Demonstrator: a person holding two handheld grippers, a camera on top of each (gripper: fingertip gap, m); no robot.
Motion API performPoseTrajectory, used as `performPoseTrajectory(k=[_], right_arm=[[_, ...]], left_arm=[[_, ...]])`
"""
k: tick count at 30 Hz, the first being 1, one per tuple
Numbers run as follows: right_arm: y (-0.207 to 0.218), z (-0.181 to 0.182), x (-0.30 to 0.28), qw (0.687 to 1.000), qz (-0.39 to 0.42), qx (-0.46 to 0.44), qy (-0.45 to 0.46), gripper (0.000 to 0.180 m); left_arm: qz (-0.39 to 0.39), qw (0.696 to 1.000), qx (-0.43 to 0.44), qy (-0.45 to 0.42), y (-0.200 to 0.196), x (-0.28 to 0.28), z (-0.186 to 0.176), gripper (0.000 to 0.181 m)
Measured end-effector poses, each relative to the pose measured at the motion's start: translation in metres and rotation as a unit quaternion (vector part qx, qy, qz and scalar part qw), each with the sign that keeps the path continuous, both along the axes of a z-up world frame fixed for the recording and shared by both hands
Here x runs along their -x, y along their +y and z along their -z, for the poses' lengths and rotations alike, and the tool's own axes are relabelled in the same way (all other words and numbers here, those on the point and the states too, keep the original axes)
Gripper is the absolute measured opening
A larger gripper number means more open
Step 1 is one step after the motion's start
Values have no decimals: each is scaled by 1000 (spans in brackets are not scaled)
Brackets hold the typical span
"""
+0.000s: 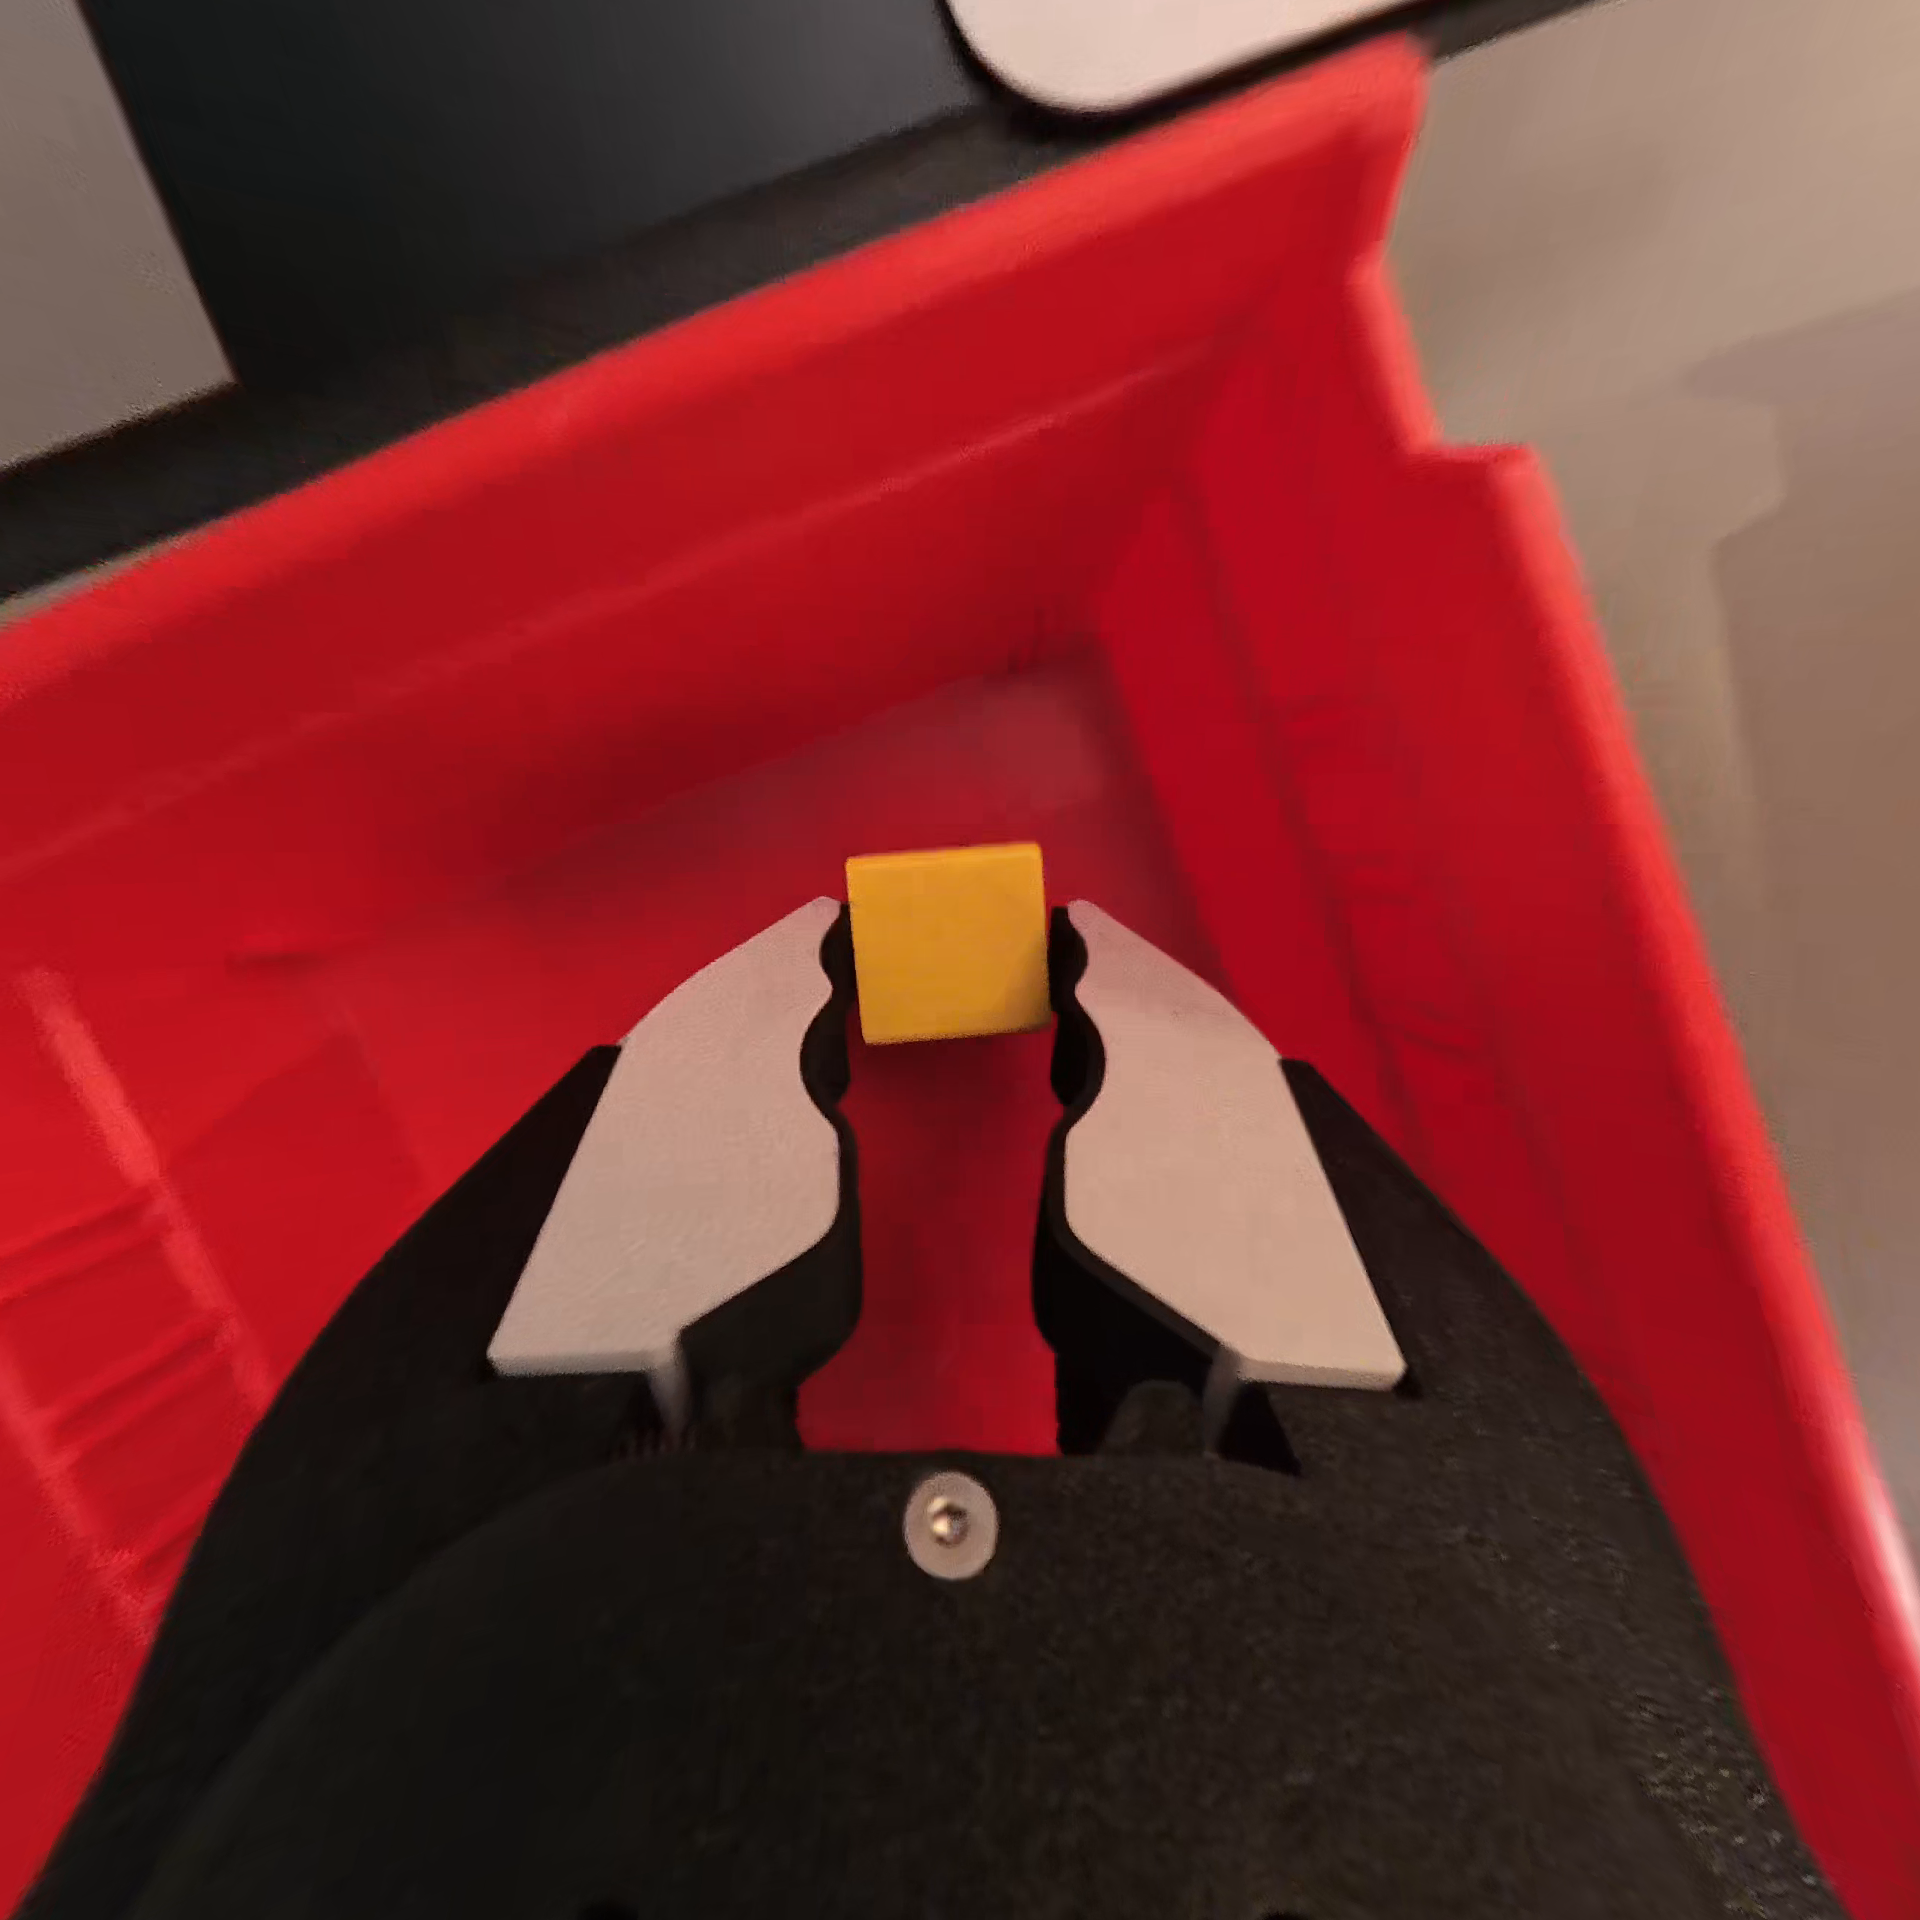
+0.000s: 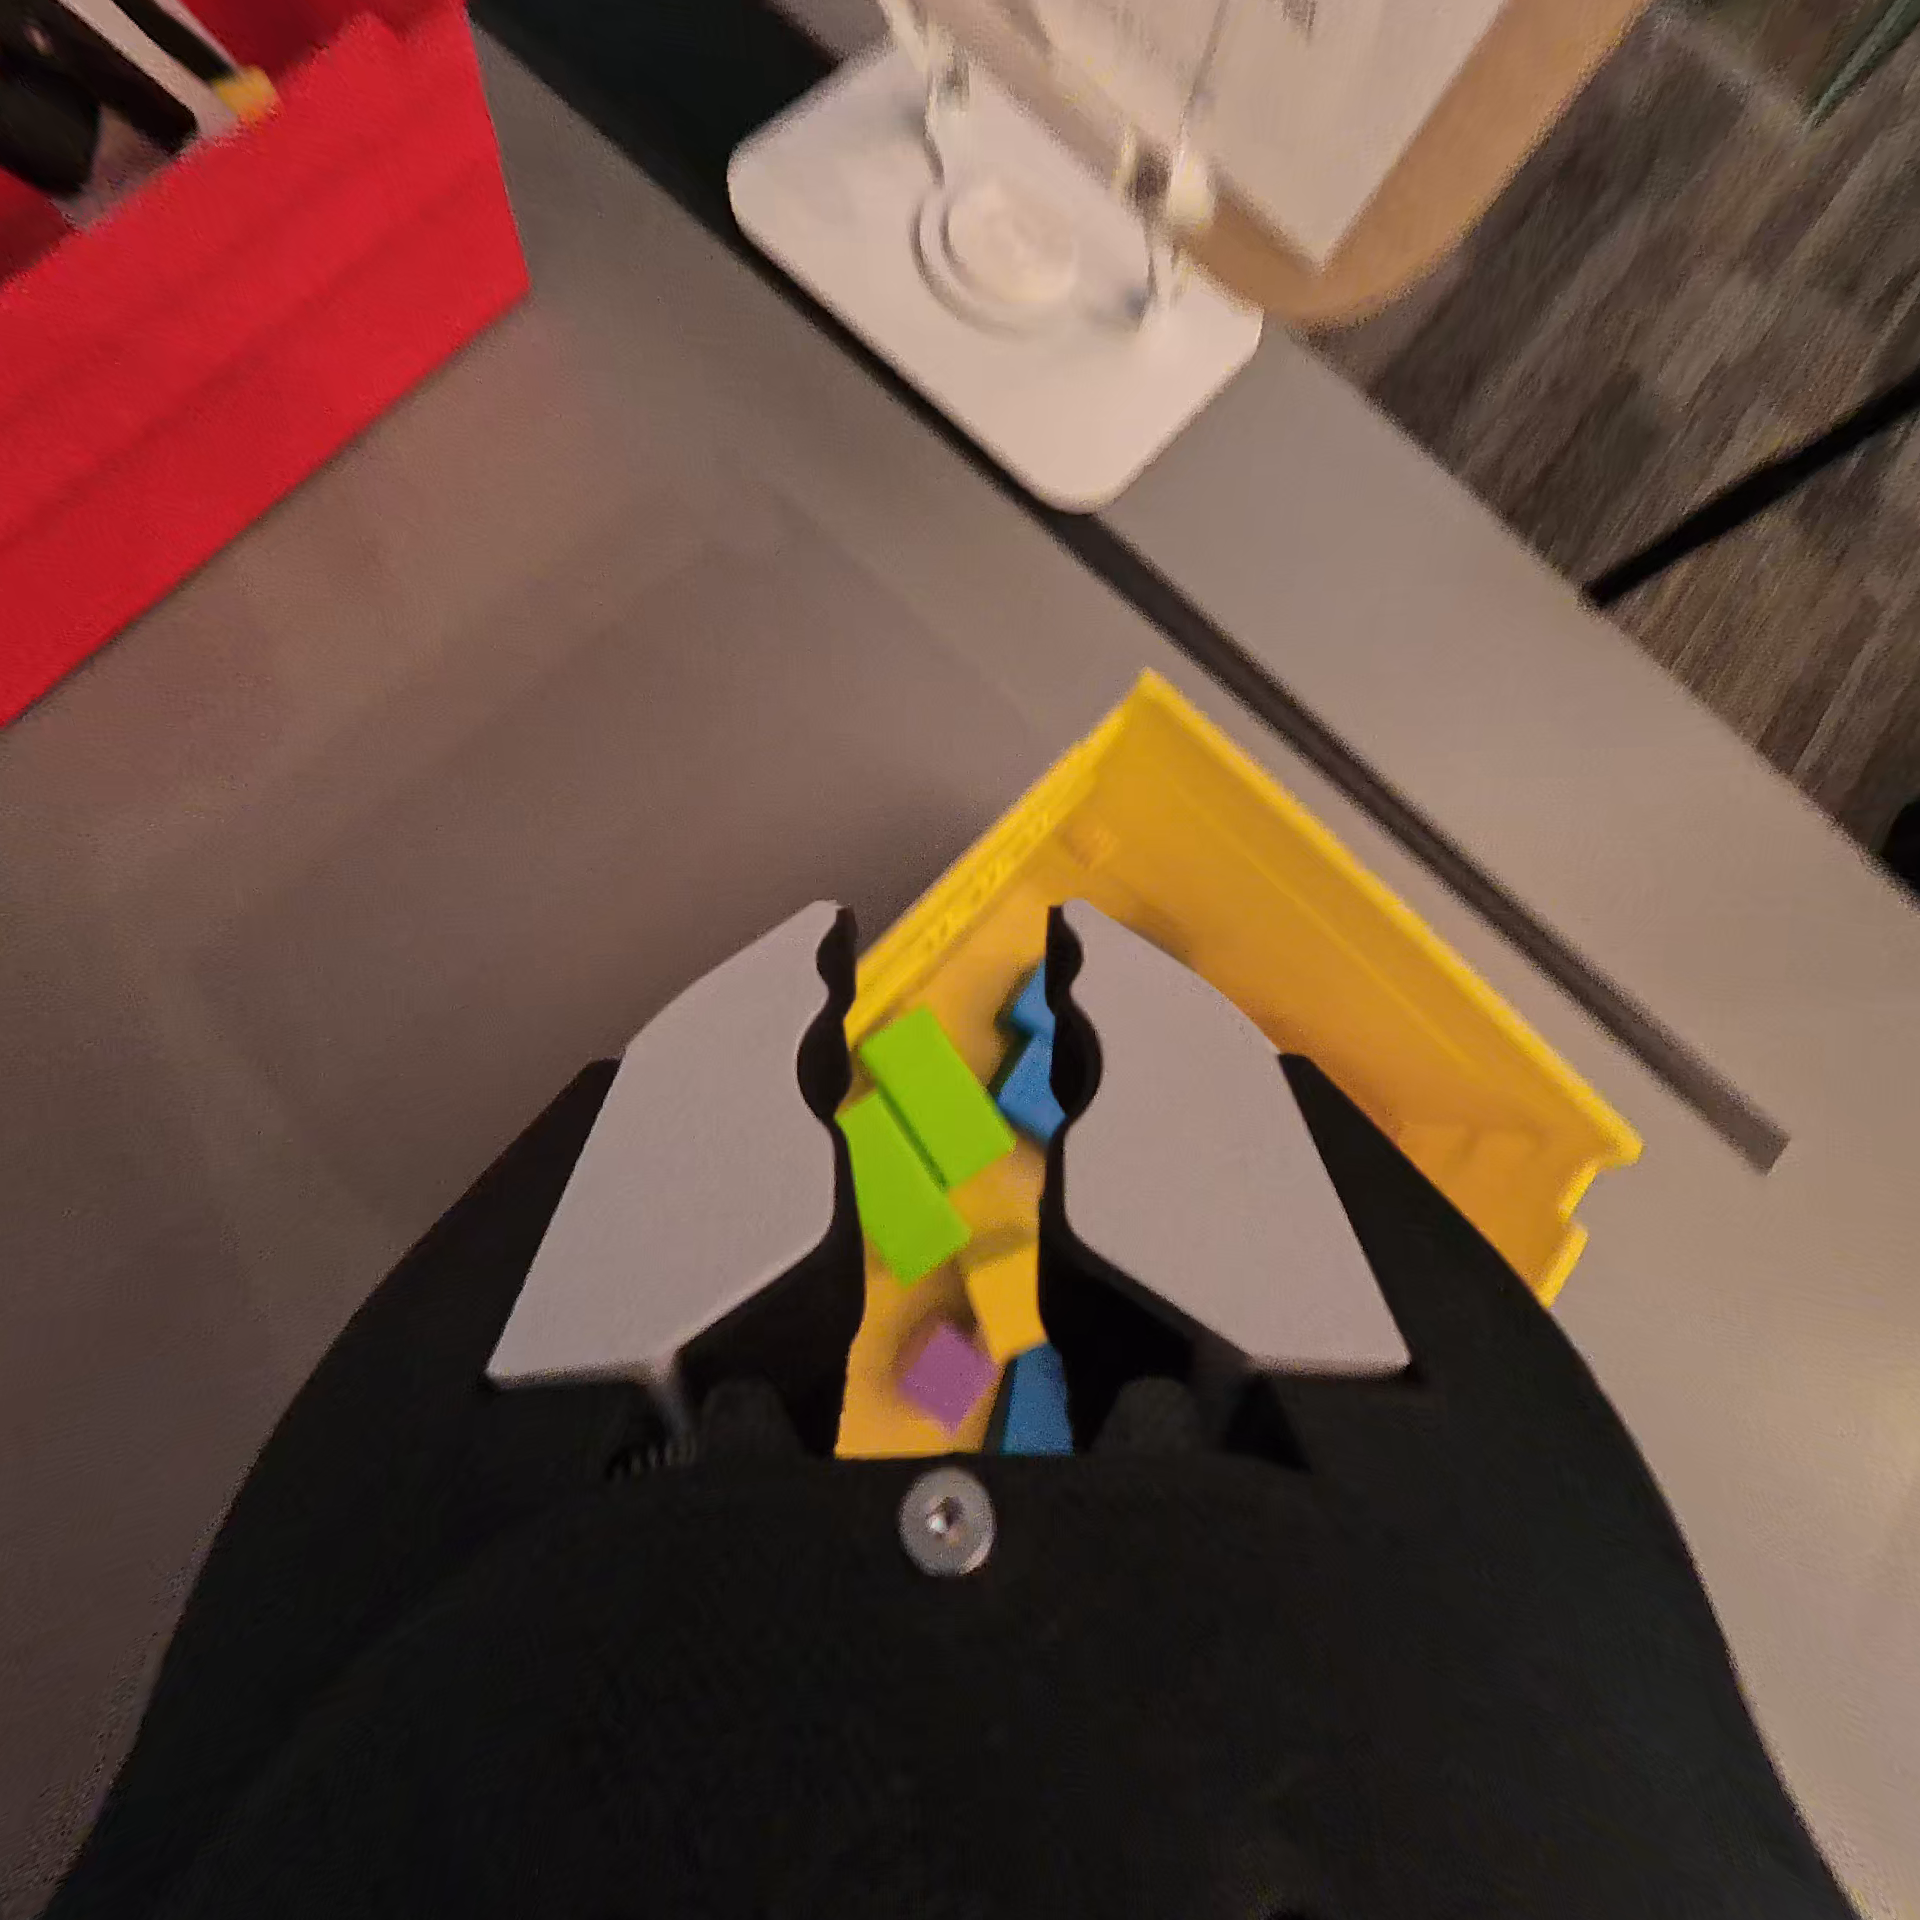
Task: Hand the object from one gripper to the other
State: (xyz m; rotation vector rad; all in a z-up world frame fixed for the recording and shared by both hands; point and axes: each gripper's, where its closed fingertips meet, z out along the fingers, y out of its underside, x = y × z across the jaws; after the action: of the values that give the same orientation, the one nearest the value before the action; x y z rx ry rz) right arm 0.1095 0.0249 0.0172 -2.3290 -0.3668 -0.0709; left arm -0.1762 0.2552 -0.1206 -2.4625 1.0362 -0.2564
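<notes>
My left gripper [image 1: 945, 914] pinches the yellow block [image 1: 943, 943] over the red bin [image 1: 727, 520]; right gripper [image 2: 951, 920] hangs parted, empty, above the yellow tray [image 2: 1299, 935].

Red bin [image 1: 727, 582], open-topped, ribbed inner walls, on a grey table [image 2: 623, 644]; same bin at upper left in the right wrist view; yellow tray [image 2: 1299, 935] near the table's far edge, holding two green blocks [image 2: 925, 1132], blue blocks [image 2: 1029, 1081], a purple block [image 2: 945, 1377]; white square base [image 2: 1039, 343] with a clear stand, blurred; patterned floor [image 2: 1662, 343] beyond.
</notes>
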Motion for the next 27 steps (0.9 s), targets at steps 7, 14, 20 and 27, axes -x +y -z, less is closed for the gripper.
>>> performPoseTrajectory(k=[7, 14, 20, 27], right_arm=[[24, -70, 99, 922, -221, -316, 42, 37], [-4, -63, 187, 836, -376, -389, -90, 68], [-39, -60, 237, 771, -449, -405, -200, 59], [-36, -48, 249, 748, -446, -402, -283, 39]], left_arm=[[144, 965, -48, -216, -62, -41, -127, 35], [453, 825, 44, -336, -227, -73, -199, 35], [539, 782, 112, -291, -278, -58, -189, 35], [576, 762, 129, -267, -290, -51, -181, 35]])
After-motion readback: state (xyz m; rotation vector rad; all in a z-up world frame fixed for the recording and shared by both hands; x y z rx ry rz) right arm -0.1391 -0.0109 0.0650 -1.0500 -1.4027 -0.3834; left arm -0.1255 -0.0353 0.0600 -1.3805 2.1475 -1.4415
